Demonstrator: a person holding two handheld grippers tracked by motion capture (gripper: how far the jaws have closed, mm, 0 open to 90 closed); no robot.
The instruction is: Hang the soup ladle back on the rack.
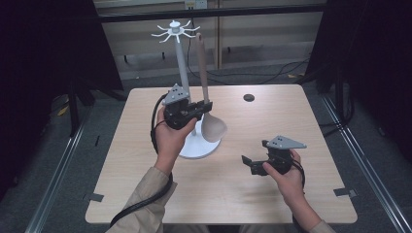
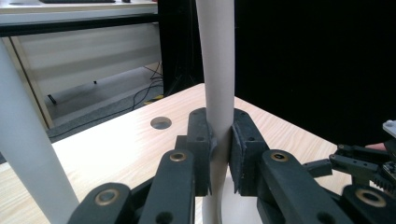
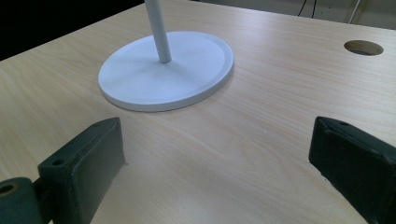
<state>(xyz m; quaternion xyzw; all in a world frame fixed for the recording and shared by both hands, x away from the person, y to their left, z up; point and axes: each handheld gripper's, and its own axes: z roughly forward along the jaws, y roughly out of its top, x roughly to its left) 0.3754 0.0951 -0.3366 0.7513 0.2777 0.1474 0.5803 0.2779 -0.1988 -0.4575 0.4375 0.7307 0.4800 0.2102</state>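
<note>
Dim lab, black curtains, light wood table (image 1: 145,194) with one round cable hole (image 1: 248,97). High view: left gripper (image 1: 203,108) pinches the handle of a beige ladle (image 1: 206,97), held upright, bowl down, just beside the pole of a white hook stand (image 1: 179,63); the handle tip sits near the hook ring at the top. Right gripper (image 1: 250,162) rests low over the table, well apart from the stand, jaws spread, nothing between them. Judgement: the step is hanging the ladle. Raise it straight, keep the handle vertical, bring the end hole to one hook, let go only once it catches. Bowl could knock the pole.

Left gripper view: pads (image 2: 243,149) pressed on the ladle handle (image 2: 217,70) from both sides, firm grip; stand pole (image 2: 23,140) at left, apart from the handle.

Right gripper view: both pads (image 3: 93,158) wide apart over bare wood; stand base (image 3: 187,70) ahead, not touched.

Count: one ladle, one stand, two grippers, one table hole.
</note>
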